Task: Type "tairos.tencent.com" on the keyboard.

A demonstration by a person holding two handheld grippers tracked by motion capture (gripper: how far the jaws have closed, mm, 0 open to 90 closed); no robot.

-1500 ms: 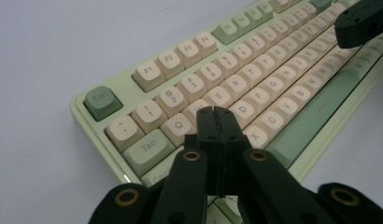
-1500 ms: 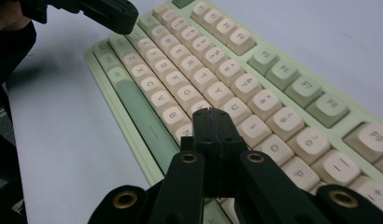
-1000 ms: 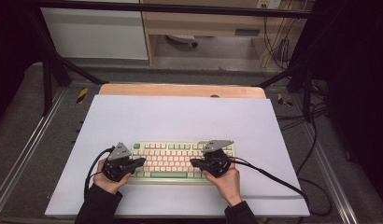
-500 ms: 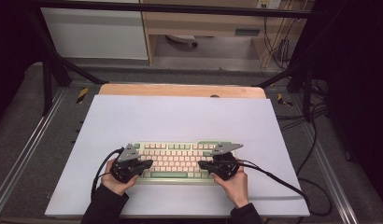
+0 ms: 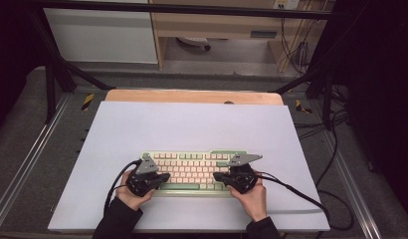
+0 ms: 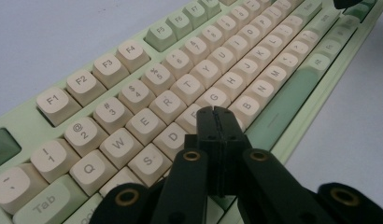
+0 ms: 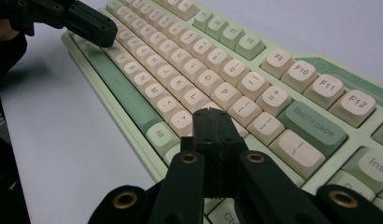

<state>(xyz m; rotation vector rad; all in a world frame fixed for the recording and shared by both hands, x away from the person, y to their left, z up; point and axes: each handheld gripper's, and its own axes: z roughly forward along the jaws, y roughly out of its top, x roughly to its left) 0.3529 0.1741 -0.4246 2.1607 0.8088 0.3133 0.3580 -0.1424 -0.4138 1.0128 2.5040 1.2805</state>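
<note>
A pale green keyboard (image 5: 192, 169) with cream keys lies on the white table top, near the person's side. My left gripper (image 5: 162, 178) hovers over its left half with the jaws pressed together and nothing between them. In the left gripper view its tips (image 6: 216, 113) sit just above the keys (image 6: 167, 103) of the letter rows. My right gripper (image 5: 218, 177) is over the right half, also shut and empty. In the right gripper view its tips (image 7: 212, 114) hang over the keys left of Backspace (image 7: 311, 122). The left gripper (image 7: 89, 25) also shows there at the far end.
A white sheet (image 5: 192, 129) covers the table, with a wooden strip (image 5: 192, 96) along its far edge. Black cables (image 5: 301, 194) trail from the right gripper across the table to the right. Metal rails (image 5: 28, 164) run along both sides of the table.
Both hands have shifted slightly to the right and a little toward the person over the keyboard. The keyboard has stayed in place and both grippers remain shut.
</note>
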